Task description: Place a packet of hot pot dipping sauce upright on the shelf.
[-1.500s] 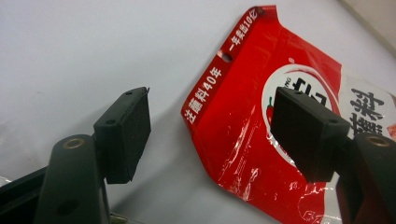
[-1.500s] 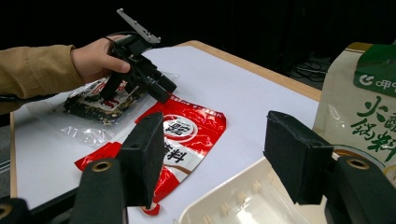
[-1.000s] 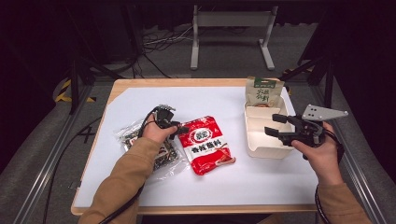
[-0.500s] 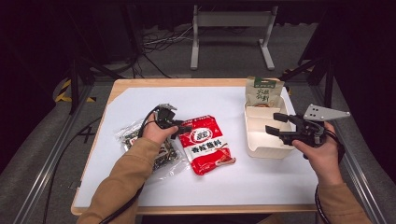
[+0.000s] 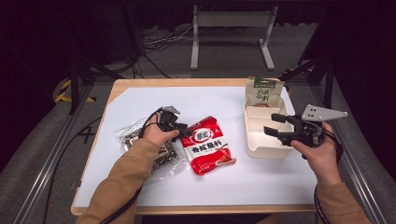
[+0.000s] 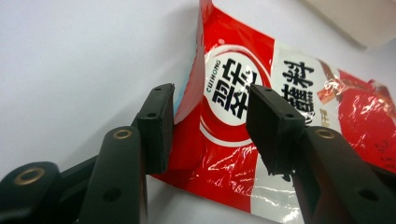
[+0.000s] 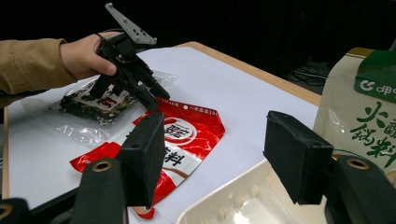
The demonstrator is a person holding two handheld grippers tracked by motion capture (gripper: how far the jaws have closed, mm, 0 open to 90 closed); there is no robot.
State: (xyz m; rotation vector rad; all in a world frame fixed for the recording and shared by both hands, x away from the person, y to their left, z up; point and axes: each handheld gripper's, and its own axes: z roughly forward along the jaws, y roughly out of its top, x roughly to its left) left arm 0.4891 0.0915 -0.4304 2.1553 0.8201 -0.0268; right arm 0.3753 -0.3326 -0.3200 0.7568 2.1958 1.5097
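Red packet [image 5: 207,145] flat on counter [image 5: 261,186] centre, printed "CUIHONG" with Chinese characters. Left gripper [image 6: 210,128] jaws straddle its upper-left corner, half open, just been closing, pads not yet pressing. Right gripper [image 5: 275,126] at 3 o'clock over cream tray [image 5: 261,150], jaws wide, holding nothing.

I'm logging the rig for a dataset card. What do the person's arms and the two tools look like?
Both arms wear tan long sleeves. Each hand carries a black tool with two flat, blocky black jaws and brass-coloured rivets on the jaw arms. The left tool and the right tool each trail a black cable. A grey three-cornered plate with small holes tops the right tool.
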